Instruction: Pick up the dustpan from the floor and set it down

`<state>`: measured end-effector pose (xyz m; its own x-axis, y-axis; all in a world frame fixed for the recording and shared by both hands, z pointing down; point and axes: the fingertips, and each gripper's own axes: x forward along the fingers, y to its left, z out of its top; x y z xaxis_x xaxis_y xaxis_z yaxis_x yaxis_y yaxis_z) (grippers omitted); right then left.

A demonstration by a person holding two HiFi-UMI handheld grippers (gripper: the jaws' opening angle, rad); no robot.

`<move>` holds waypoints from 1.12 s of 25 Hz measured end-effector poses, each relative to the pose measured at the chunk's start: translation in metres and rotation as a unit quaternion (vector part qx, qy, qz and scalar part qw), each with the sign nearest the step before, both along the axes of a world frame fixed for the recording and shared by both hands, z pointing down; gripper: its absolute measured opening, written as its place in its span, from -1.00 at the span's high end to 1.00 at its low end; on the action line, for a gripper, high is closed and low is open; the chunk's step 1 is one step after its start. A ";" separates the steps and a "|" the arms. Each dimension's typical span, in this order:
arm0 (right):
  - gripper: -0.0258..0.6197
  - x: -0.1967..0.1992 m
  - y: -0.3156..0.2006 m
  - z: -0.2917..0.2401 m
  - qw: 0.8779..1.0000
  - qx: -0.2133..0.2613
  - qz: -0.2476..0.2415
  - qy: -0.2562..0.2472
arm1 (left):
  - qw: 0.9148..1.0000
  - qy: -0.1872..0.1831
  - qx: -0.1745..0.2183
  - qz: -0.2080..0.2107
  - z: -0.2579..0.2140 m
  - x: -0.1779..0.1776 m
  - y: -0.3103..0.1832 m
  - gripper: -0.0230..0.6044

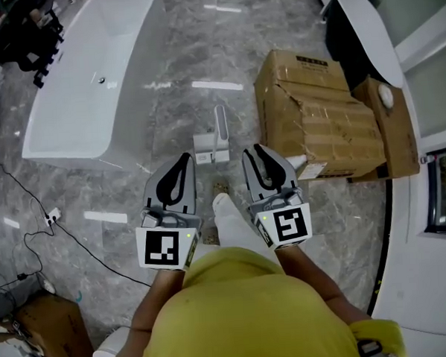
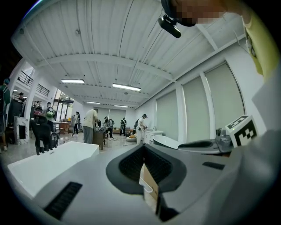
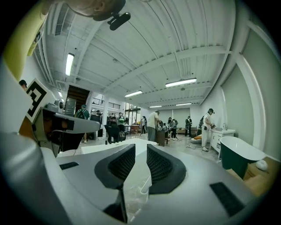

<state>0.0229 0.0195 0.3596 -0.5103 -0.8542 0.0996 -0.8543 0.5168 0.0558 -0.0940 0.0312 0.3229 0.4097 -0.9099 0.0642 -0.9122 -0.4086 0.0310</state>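
Observation:
The dustpan (image 1: 206,148) is a small white-grey pan with an upright handle. It stands on the grey marble floor just ahead of both grippers, in the head view. My left gripper (image 1: 185,158) is to its lower left, and its jaws meet at the tips with nothing held (image 2: 143,147). My right gripper (image 1: 257,150) is to the dustpan's lower right, with a narrow gap between its pads and nothing in it (image 3: 140,147). Both point level toward the dustpan and neither touches it. A white curved edge, perhaps the dustpan, shows through the right gripper's gap.
A white bathtub (image 1: 63,123) lies at the left. Taped cardboard boxes (image 1: 317,117) stand close on the dustpan's right, with a dark tub (image 1: 350,40) behind them. Cables and a power strip (image 1: 52,216) cross the floor at left. Several people stand far off (image 2: 91,125).

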 end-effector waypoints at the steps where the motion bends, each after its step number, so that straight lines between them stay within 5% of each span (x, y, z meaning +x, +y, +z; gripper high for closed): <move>1: 0.63 0.000 -0.012 0.004 1.000 -0.006 -0.003 0.001 | 1.000 -0.001 -0.001 0.001 0.001 0.002 -0.012 0.92; 12: 0.57 -0.008 -0.120 0.069 0.993 -0.097 -0.062 0.027 | 0.999 -0.009 -0.052 0.006 0.032 0.014 -0.122 0.92; 18: 0.48 -0.022 -0.146 0.126 0.976 -0.176 -0.120 0.049 | 0.997 -0.019 -0.076 0.008 0.055 0.019 -0.157 0.92; 28: 0.35 -0.027 -0.155 0.193 0.937 -0.313 -0.155 0.015 | 0.994 -0.030 -0.107 0.007 0.079 0.020 -0.186 0.92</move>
